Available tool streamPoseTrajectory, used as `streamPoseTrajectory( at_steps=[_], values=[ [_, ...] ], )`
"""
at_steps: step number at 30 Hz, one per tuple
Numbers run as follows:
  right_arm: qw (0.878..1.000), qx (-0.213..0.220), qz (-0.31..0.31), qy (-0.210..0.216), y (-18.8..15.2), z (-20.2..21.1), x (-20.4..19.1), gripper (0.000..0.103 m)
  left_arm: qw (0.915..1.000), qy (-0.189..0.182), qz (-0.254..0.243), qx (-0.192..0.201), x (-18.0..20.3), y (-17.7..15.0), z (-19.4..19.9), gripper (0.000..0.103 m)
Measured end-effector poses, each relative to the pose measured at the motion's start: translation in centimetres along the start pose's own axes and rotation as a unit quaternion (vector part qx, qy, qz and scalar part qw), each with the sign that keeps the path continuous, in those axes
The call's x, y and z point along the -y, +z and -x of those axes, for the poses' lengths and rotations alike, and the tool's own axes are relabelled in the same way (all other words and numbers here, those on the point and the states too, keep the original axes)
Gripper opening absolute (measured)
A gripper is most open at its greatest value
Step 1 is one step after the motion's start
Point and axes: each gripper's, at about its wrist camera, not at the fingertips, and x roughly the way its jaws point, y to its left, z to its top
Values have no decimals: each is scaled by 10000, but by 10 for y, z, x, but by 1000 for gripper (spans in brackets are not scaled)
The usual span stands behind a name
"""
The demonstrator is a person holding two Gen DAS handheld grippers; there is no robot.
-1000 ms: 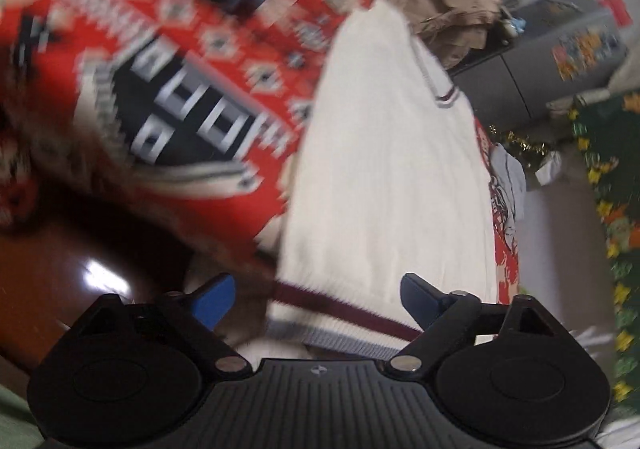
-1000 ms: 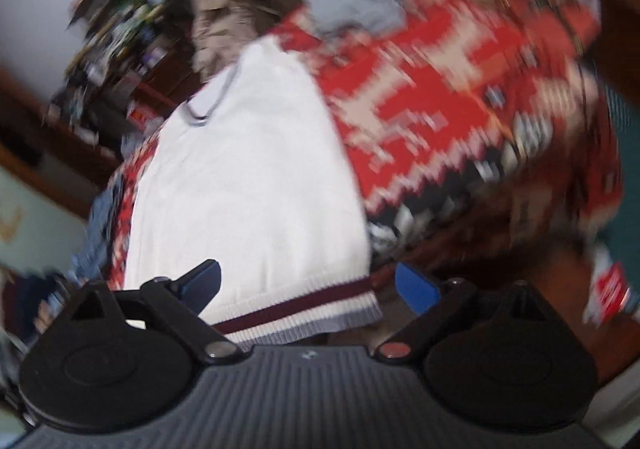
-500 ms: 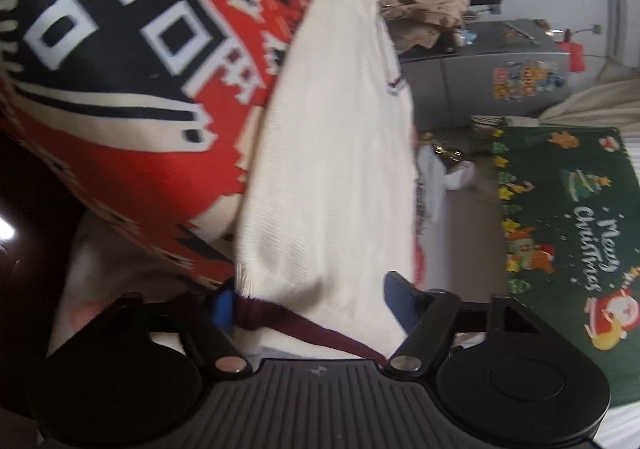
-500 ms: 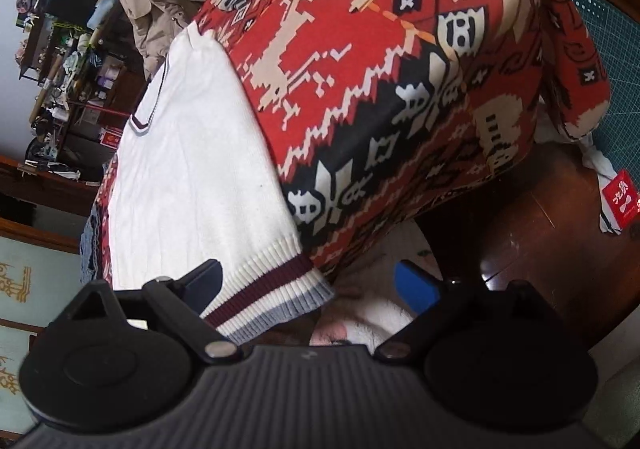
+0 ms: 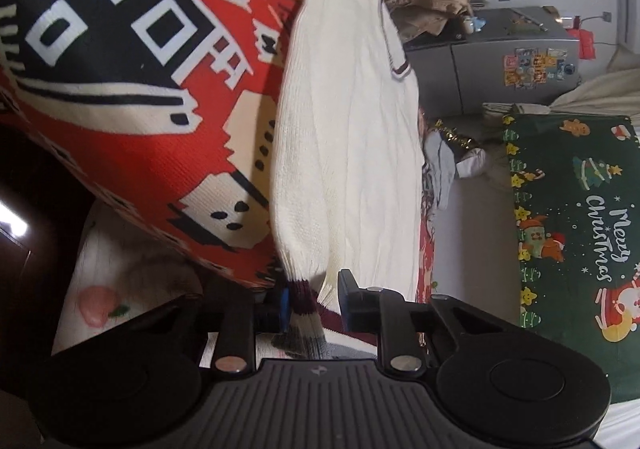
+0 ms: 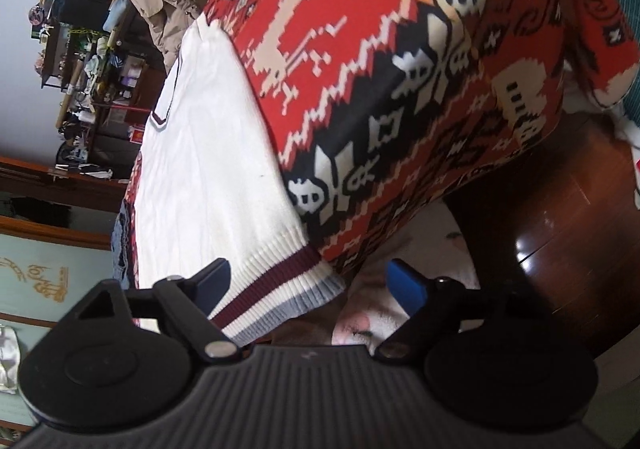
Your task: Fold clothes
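Left claw (image 5: 312,301) closing, pinching sweater hem (image 5: 300,289); right claw (image 6: 308,281) wide, narrowing.

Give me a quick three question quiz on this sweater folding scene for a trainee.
1. True or false: the left gripper has the white sweater's striped hem bunched between its fingers.
2. The blanket under the sweater is mainly: A red, B green, C blue?
3. Fill in: the right gripper is closing, with the hem's ____ between its fingers.

Key: 1 true; 2 A; 3 corner.
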Motion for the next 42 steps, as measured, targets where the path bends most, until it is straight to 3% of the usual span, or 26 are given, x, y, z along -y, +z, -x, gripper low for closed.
streamPoseTrajectory(
  at_steps=[7,9,13,15,16,18,20,25,27,28,29,30,31,32,33,38,42],
  values=[
    [9975,-337,156,595,16,-44,18,77,9997,82,210,-13,1,5,-2,30],
    [9951,-515,269,801,19,-60,19,70,9996,173,198,-33,3,5,-4,31],
    [9897,-752,212,1200,25,-81,20,58,9996,191,187,-53,5,5,-9,41],
    [9867,-813,146,1401,27,-84,21,41,9995,220,208,-43,5,6,-10,41],
    [9859,-822,141,1449,28,-84,20,36,9994,256,209,-35,5,6,-11,38],
    [9849,-809,155,1522,28,-80,16,16,9989,444,134,-11,6,4,-12,20],
    [9841,-740,146,1609,28,-74,11,9,9981,621,19,25,10,2,-10,15],
    [9778,-415,-96,2051,31,-58,0,10,9970,749,-170,112,23,-1,-7,13],
    [9754,-348,-166,2168,35,-58,-6,25,9970,733,-265,-5,28,0,-11,20],
    [9769,-331,-132,2107,37,-62,-11,32,9971,706,-277,-72,28,2,-13,34],
    [9788,-318,-88,2021,39,-66,-17,35,9970,714,-267,-93,29,4,-15,39],
    [9811,-347,-40,1904,42,-71,-22,35,9968,755,-254,-99,29,5,-17,37],
    [9831,-387,-2,1788,42,-75,-27,32,9959,871,-242,-89,29,6,-19,24],
    [9860,-401,29,1620,43,-80,-32,13,9946,1001,-242,-86,29,7,-20,12],
    [9879,-381,52,1501,44,-82,-36,8,9939,1073,-268,-56,29,5,-18,13],
    [9914,-147,158,1288,40,-71,-57,7,9899,1310,-506,203,38,-6,-2,10],
    [9905,91,159,1364,40,-47,-69,6,9920,1013,-616,442,52,-17,28,9]
  ],
)
